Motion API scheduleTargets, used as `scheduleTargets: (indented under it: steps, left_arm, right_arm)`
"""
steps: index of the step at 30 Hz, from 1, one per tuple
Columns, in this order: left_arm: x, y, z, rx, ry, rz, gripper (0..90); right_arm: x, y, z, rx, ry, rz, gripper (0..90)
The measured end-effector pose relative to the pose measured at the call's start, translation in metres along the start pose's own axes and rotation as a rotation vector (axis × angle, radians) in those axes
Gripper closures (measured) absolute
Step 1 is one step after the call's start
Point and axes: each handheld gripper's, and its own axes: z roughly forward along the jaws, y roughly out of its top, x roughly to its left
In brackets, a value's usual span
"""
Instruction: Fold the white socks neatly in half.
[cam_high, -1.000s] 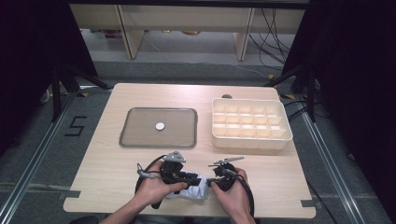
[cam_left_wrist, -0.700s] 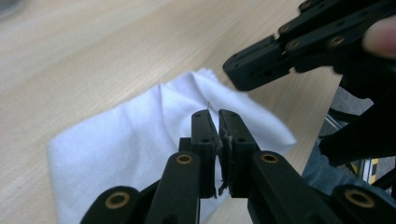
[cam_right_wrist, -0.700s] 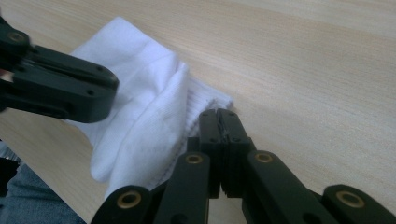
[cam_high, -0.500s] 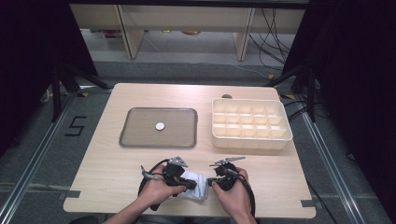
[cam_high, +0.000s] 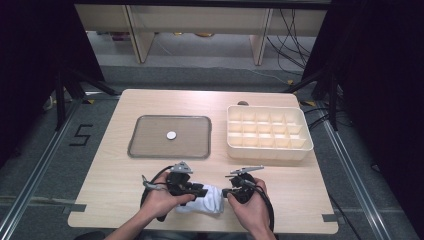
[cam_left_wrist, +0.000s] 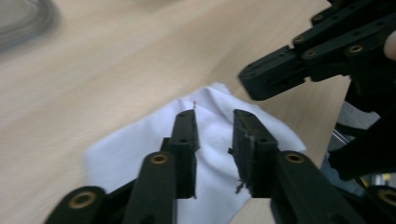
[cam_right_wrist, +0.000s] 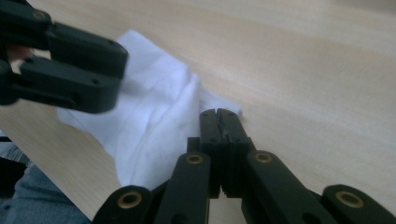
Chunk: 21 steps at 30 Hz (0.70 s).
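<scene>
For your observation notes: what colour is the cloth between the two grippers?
White. The cloth shows best in the left gripper view, lying on the table.

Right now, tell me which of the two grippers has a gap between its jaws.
The left gripper: its jaws have just been opening and stand apart over the white cloth. The right gripper has its jaws pressed together at the cloth's edge.

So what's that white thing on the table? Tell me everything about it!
It is a white cloth, soft and rumpled, with folds and creases, lying on the pale wooden table near its front edge, between the two hands. The right gripper is shut at one edge of it, apparently pinching a corner. The left gripper hangs over it, jaws just opened, cloth showing between them, not pinched.
</scene>
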Motion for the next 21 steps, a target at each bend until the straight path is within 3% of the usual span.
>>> scheduleTargets:
  steps: [2,4,5,6,7,8,11,12,16,21]
  left_arm:
    - [0.009,-0.001,-0.012,-0.004,0.028,-0.012,59.9]
    - [0.019,-0.007,-0.020,-0.017,0.069,-0.079,52.5]
    - [0.019,-0.007,-0.020,-0.017,0.069,-0.079,51.5]
    - [0.027,-0.012,-0.024,0.000,0.097,-0.110,50.4]
    - [0.027,-0.012,-0.024,0.000,0.097,-0.110,49.8]
    - [0.035,-0.020,-0.024,0.016,0.097,-0.149,49.2]
    - [0.040,-0.027,-0.023,0.029,0.086,-0.182,49.6]
    - [0.042,-0.032,-0.022,0.040,0.078,-0.212,50.7]
    - [0.043,-0.038,-0.021,0.055,0.041,-0.252,54.4]
    - [0.037,-0.038,-0.019,0.080,0.041,-0.260,58.6]
  right_arm:
    - [0.003,0.004,-0.005,-0.013,-0.004,-0.005,90.0]
    - [0.012,0.012,-0.008,-0.016,0.037,-0.020,90.0]
    - [0.012,0.012,-0.008,-0.016,0.037,-0.020,90.0]
    - [0.017,0.015,-0.005,-0.006,0.057,-0.029,90.0]
    - [0.017,0.015,-0.005,-0.006,0.057,-0.029,90.0]
    - [0.023,0.017,0.001,0.001,0.096,-0.055,90.0]
    - [0.030,0.018,0.007,0.019,0.100,-0.039,90.0]
    - [0.032,0.019,0.013,0.041,0.110,-0.066,90.0]
    - [0.037,0.019,0.023,0.075,0.121,-0.064,90.0]
    - [0.041,0.019,0.031,0.098,0.122,-0.062,90.0]
